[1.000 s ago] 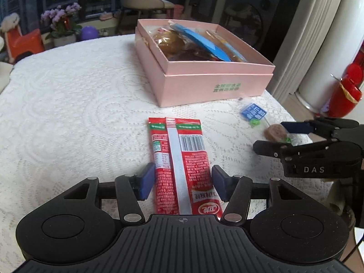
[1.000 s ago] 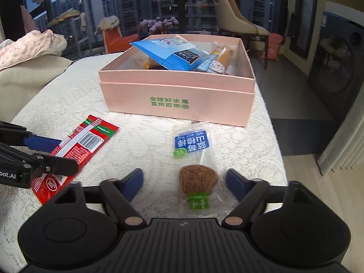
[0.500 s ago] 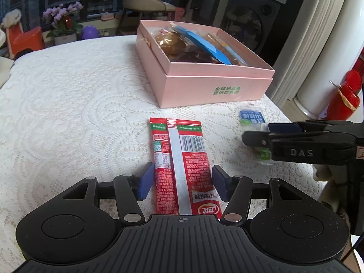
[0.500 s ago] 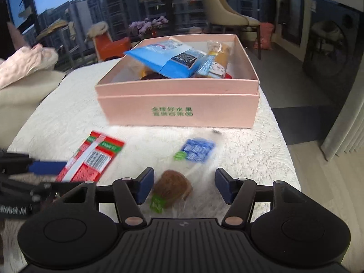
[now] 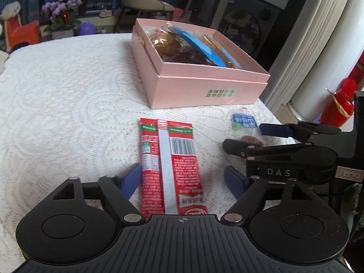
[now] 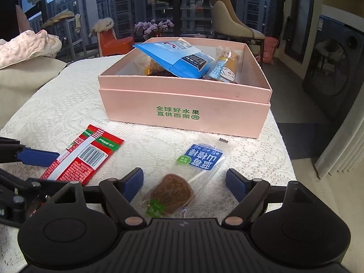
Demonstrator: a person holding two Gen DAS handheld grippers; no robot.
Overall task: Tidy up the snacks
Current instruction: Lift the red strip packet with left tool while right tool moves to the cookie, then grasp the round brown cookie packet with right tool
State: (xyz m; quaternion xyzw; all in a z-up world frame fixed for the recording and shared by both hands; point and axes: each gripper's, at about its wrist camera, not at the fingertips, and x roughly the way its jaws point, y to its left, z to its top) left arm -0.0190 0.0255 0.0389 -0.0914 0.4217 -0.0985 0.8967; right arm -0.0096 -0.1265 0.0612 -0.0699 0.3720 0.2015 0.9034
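The pink box [image 6: 185,111] — green print reading 全球好水果 — sits on the lace tablecloth [image 5: 56,104], snacks inside. The left gripper [image 5: 182,179] straddles the red sachet [image 5: 173,166], jaws apart. The right gripper [image 6: 184,182], marked "DAS", is spread around the clear haw-lolly packet [image 6: 182,182] labelled 山楂棒.

red packet [image 5: 173,166] flat, clear lollipop packet [image 6: 188,177] flat, pink box [image 6: 184,113] open
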